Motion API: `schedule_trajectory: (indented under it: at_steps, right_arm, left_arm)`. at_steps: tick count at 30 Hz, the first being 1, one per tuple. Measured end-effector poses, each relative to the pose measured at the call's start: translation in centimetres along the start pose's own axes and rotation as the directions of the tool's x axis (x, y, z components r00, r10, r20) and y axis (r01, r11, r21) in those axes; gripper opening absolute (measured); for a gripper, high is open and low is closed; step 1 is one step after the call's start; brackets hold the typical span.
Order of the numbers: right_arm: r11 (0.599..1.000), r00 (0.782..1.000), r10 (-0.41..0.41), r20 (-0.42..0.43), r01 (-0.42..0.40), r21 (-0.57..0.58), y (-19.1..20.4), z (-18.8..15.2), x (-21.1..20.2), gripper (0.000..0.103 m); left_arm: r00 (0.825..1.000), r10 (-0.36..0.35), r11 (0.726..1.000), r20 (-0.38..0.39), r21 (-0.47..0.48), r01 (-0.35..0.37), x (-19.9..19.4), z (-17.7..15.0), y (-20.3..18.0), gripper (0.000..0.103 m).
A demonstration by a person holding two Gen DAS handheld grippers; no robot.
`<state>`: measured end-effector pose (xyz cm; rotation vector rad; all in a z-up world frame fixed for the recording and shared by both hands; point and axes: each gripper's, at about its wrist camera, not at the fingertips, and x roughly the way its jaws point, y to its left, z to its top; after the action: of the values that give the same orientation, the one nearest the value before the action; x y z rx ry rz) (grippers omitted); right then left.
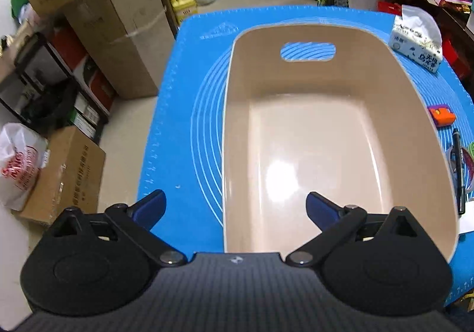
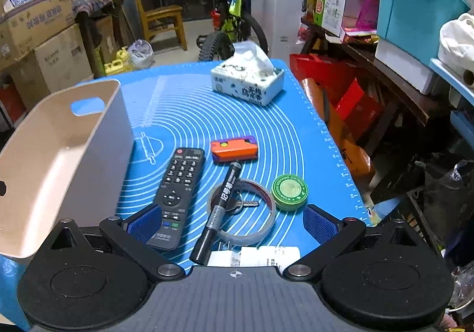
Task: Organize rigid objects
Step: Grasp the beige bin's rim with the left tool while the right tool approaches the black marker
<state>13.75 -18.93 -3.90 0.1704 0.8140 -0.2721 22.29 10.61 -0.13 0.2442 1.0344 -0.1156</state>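
Looking down along the left gripper (image 1: 235,209), the left wrist view shows its jaws spread wide with nothing between them, the blue pads (image 1: 148,209) poised above the near left corner of a beige bin (image 1: 414,112). The bin sits on a blue mat (image 1: 189,101), its long axis running away from the camera, a handle slot cut in its far wall. It holds nothing. To its right, on the mat, lie an orange block (image 1: 442,116) and a black marker (image 1: 458,169), only partly in view at the edge. A tissue pack (image 1: 416,44) stands at the far right corner.

In the right wrist view the right gripper (image 2: 232,227) is likewise wide open and empty, hovering over the clutter beside the bin (image 2: 59,154). A black remote control (image 2: 177,189) lies just right of the bin, its long axis running away and slightly right, red button end farthest. The marker (image 2: 220,207) slants the same way, resting across a ring of clear tape (image 2: 266,224) that encircles a key (image 2: 250,203). The orange block (image 2: 234,150) lies crosswise just beyond the marker's far end. A green round tin (image 2: 289,192) sits just right of the tape. The tissue pack (image 2: 247,83) stands well beyond, near the mat's (image 2: 183,112) far edge.
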Motion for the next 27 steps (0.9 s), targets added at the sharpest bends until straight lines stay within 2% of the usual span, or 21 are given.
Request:
schedule_trajectory:
  at_steps: [1, 5, 9, 12, 14, 17, 19, 21, 26, 27]
  right_arm:
    - [1.0, 1.0, 0.0, -0.009, 0.0, 0.004, 0.0, 0.0, 0.4, 0.101]
    - [1.0, 0.999, 0.017, -0.042, -0.016, 0.02, 0.5, 0.1, 1.9, 0.101]
    - [0.999, 0.999, 0.007, -0.044, -0.009, -0.041, 1.9, 0.1, 2.9, 0.101]
    - [0.997, 0.999, 0.007, -0.045, -0.011, -0.077, 2.7, 0.2, 3.3, 0.101]
    - [0.996, 0.998, 0.02, -0.056, -0.025, -0.09, 3.1, 0.3, 3.7, 0.101]
    - [0.992, 0.998, 0.008, -0.065, -0.016, -0.124, 3.9, 0.5, 4.5, 0.1]
    - [0.991, 0.997, 0.001, -0.074, -0.011, -0.134, 4.2, 0.6, 5.0, 0.098]
    - [0.991, 0.996, 0.005, -0.089, -0.017, -0.132, 4.2, 0.7, 5.5, 0.093]
    - [0.994, 0.994, 0.01, -0.11, -0.022, -0.108, 3.5, 1.1, 6.2, 0.084]
    - [0.995, 0.994, 0.011, -0.111, -0.022, -0.101, 3.3, 1.2, 6.2, 0.082]
  left_arm:
    - [1.0, -0.006, 1.0, -0.013, -0.002, 0.006, 0.4, -0.2, 0.2, 0.085]
    - [0.999, -0.024, 1.0, -0.045, -0.012, 0.024, 1.7, -0.2, 0.7, 0.085]
    - [0.997, -0.06, 0.998, -0.042, -0.032, 0.059, 2.2, -0.4, 0.5, 0.084]
    - [0.997, -0.049, 0.998, -0.058, -0.039, 0.047, 2.8, -0.3, 0.3, 0.072]
    - [0.997, -0.044, 0.998, -0.062, -0.044, 0.041, 2.9, -0.2, 0.4, 0.068]
    - [0.994, -0.05, 0.997, -0.095, -0.068, 0.043, 3.6, -0.1, 0.9, 0.054]
    - [0.991, -0.046, 0.997, -0.128, -0.075, 0.037, 4.2, -0.2, 1.0, 0.037]
    - [0.99, -0.034, 0.997, -0.14, -0.072, 0.024, 4.5, -0.3, 1.1, 0.025]
    - [0.991, -0.041, 0.998, -0.129, -0.059, 0.034, 4.2, -0.4, 1.0, 0.015]
    - [0.991, -0.053, 0.997, -0.124, -0.062, 0.045, 4.1, -0.5, 1.1, 0.007]
